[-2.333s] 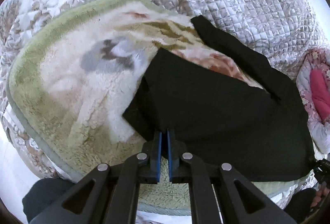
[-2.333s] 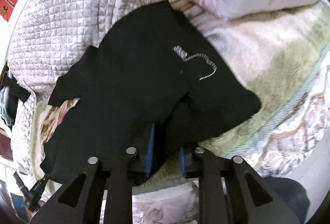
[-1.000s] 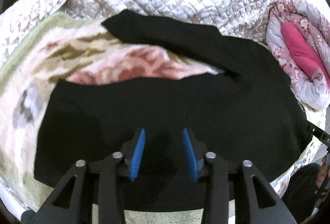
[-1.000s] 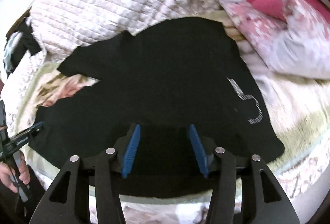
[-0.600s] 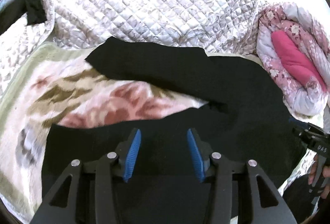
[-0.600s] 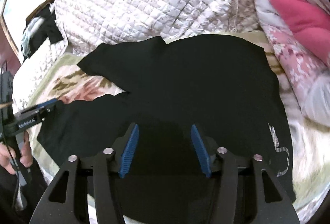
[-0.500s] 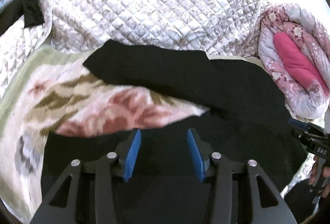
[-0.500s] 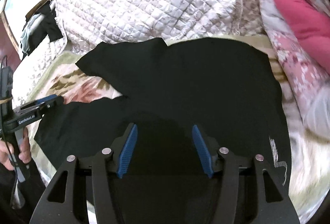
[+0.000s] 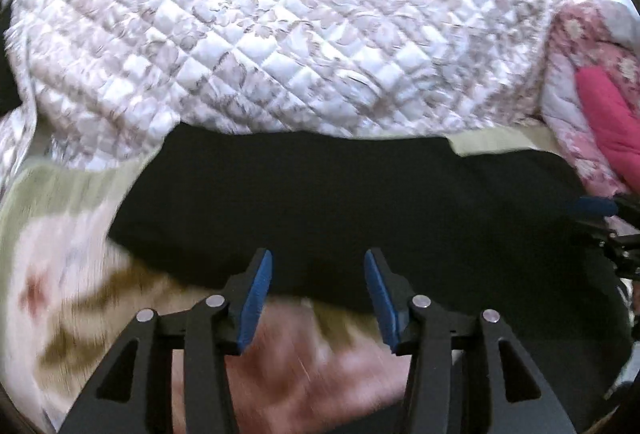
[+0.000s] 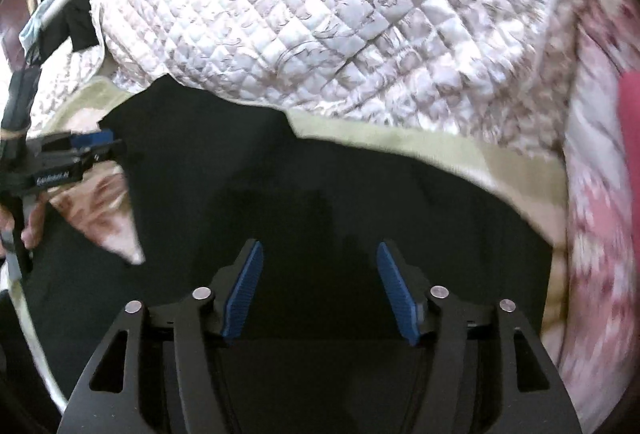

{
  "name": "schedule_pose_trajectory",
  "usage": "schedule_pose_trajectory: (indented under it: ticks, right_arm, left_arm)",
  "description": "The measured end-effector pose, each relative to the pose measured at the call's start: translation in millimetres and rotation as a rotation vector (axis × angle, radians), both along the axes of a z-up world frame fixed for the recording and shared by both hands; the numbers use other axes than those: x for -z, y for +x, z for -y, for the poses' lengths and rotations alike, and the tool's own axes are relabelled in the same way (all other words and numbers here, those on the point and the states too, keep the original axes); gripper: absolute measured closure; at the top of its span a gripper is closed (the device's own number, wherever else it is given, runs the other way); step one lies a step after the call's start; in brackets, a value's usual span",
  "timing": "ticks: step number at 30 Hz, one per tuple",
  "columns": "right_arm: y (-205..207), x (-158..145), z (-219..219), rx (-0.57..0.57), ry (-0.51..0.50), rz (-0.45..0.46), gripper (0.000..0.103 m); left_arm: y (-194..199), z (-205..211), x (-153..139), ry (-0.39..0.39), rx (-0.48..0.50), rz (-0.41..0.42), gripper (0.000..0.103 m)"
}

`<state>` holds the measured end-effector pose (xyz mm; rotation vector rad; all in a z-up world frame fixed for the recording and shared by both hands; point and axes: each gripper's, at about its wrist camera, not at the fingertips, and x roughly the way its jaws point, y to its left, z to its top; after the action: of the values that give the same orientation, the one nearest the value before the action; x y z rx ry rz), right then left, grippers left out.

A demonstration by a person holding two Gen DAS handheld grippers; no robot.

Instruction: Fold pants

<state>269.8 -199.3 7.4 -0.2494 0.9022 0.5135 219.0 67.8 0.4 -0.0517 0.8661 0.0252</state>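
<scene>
Now the pants (image 9: 340,202) have been released and lie spread on the bed; both grippers' jaws are opening, nothing held, so folding can begin.

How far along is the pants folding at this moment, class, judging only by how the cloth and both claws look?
Done: the black pants lie spread flat on the fleece blanket, legs apart. In hand: nothing; the left claw and right claw are opening, with no cloth pinched between their pads. Left: no fold shows yet, so one leg must go over the other, then the length be halved.
</scene>
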Motion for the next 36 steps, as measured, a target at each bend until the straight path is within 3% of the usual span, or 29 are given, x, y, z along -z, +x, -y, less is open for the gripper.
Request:
schedule_pose_trajectory:
  ticks: [4,9,14,15,16,17,19,22,29,36]
  right_arm:
    - [44.5,4.5,-4.4,-0.037,-0.039,-0.006,0.037]
    - [91.5,24.7,-8.7,-0.041,-0.104,-0.054,0.036]
    - [105.1,48.1,-17.5,-0.079,-0.182,-0.083,0.036]
    - [104.1,47.9,-19.0,-0.08,-0.188,-0.08,0.042]
    - [103.4,47.2,-19.9,-0.072,-0.184,-0.087,0.055]
    - [101.0,45.6,-21.3,-0.081,-0.166,-0.096,0.091]
    - [90.4,42.0,-30.3,-0.097,-0.211,-0.058,0.095]
    - [68.5,29.4,-41.1,-0.103,-0.24,-0.008,0.096]
    - [-9.1,-28.2,-39.7,-0.113,-0.195,0.126,0.096]
    - [-110.4,-59.2,-26.8,-0.133,-0.109,0.18,0.096]
  left_arm:
    - [41.2,-9.4,10.7,0.009,-0.01,-0.022,0.039]
    - [77.1,-16.2,31.2,0.069,-0.039,-0.056,0.037]
    - [89.3,-5.9,50.9,0.114,-0.019,-0.066,0.035]
    - [88.9,-2.7,52.5,0.13,-0.018,-0.06,0.036]
    - [89.2,-0.1,53.5,0.143,-0.021,-0.06,0.041]
    - [89.3,3.4,53.6,0.149,-0.015,-0.059,0.047]
    - [86.5,14.6,51.8,0.185,0.001,-0.044,0.072]
    - [79.4,28.9,45.6,0.226,0.016,-0.023,0.097]
    - [32.3,18.0,-2.1,0.146,-0.001,0.037,0.099]
    - [-68.8,10.9,-54.6,0.047,-0.011,0.139,0.099]
